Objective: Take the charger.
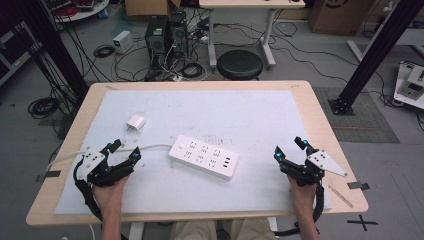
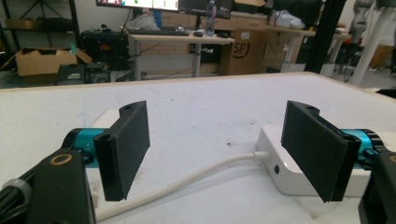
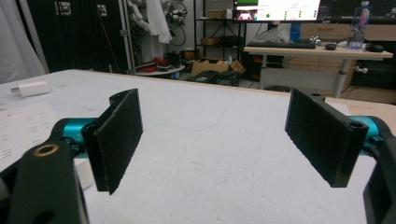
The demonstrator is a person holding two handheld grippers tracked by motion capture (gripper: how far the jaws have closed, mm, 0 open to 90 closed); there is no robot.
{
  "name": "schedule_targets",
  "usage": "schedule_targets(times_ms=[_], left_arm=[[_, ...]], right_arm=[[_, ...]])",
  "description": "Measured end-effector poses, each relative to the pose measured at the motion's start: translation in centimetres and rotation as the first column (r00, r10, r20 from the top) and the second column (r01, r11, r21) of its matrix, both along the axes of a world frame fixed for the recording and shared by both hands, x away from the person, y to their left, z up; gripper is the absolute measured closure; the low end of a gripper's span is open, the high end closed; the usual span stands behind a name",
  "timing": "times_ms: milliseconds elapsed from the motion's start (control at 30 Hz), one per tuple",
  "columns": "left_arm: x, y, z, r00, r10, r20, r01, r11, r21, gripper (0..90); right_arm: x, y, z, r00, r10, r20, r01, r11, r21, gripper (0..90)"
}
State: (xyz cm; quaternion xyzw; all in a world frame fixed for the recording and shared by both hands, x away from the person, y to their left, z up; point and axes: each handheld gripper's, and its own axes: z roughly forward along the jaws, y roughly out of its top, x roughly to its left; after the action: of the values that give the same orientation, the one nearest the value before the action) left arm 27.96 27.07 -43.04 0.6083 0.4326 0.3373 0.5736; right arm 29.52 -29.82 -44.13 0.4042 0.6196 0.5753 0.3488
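Left to right on one table [image 1: 310,100]: one left gripper [image 1: 124,150] spread, empty, straddling one white cable [image 1: 150,147]; one white charger [image 1: 135,123]; one power strip [image 1: 203,156] mid-table; one right gripper [image 1: 289,148] spread, empty.

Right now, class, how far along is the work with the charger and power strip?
Nothing looks done: the white charger lies apart from the power strip, unplugged. In hand: nothing; the left tool stands open over the strip's cable, the right tool open over bare mat. Grasping and any plugging remain.
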Motion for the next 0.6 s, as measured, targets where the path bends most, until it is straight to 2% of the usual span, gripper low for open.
schedule_targets(times_ms=[167,267,300,333,367,433,467,500,533,567,600], left_arm=[[0.3,0.3,0.5,0.9999,0.009,-0.012,-0.009,0.9999,0.012,23.6],[0.7,0.5,1.0,0.9997,-0.004,-0.024,0.005,0.9995,0.03,23.6],[1.2,0.7,1.4,0.999,-0.015,-0.043,0.017,0.9993,0.033,23.6],[1.2,0.7,1.4,0.999,-0.015,-0.043,0.017,0.9993,0.033,23.6],[1.9,1.0,1.8,0.9972,-0.036,-0.065,0.039,0.9979,0.052,23.6],[1.9,1.0,1.8,0.9972,-0.036,-0.065,0.039,0.9979,0.052,23.6],[3.2,1.4,2.3,0.9911,-0.062,-0.118,0.07,0.9953,0.066,23.6],[3.6,1.5,2.5,0.9881,-0.071,-0.136,0.081,0.9948,0.063,23.6],[3.6,1.5,2.5,0.9881,-0.071,-0.136,0.081,0.9948,0.063,23.6],[4.3,1.7,2.8,0.9829,-0.085,-0.164,0.098,0.9925,0.073,23.6],[4.7,1.8,3.0,0.9804,-0.093,-0.174,0.109,0.9904,0.085,23.6]], right_arm=[[0.0,0.2,0.0,1.0,-0.005,-0.005,0.004,1.0,-0.014,19.6],[0.0,0.3,0.0,1.0,-0.008,0.001,0.008,1.0,-0.023,19.6],[-0.1,0.3,0.0,0.9999,-0.011,-0.001,0.011,1.0,-0.024,19.6],[-0.1,0.4,0.0,0.9999,-0.013,-0.004,0.013,0.999,-0.031,19.6],[-0.1,0.5,0.1,0.9999,-0.012,-0.004,0.012,0.999,-0.035,19.6],[-0.1,0.5,0.1,0.9999,-0.013,-0.008,0.012,0.999,-0.035,19.6],[0.0,0.6,0.1,1.0,-0.005,-0.002,0.005,0.999,-0.047,19.6],[0.0,0.6,0.1,0.9999,-0.007,-0.008,0.006,0.999,-0.047,19.6],[0.0,0.6,0.1,0.9999,-0.007,-0.008,0.006,0.999,-0.047,19.6],[0.0,0.6,0.1,1.0,-0.005,-0.009,0.005,0.999,-0.049,19.6],[0.0,0.6,0.1,1.0,-0.001,-0.009,0.0,0.999,-0.047,19.6]])
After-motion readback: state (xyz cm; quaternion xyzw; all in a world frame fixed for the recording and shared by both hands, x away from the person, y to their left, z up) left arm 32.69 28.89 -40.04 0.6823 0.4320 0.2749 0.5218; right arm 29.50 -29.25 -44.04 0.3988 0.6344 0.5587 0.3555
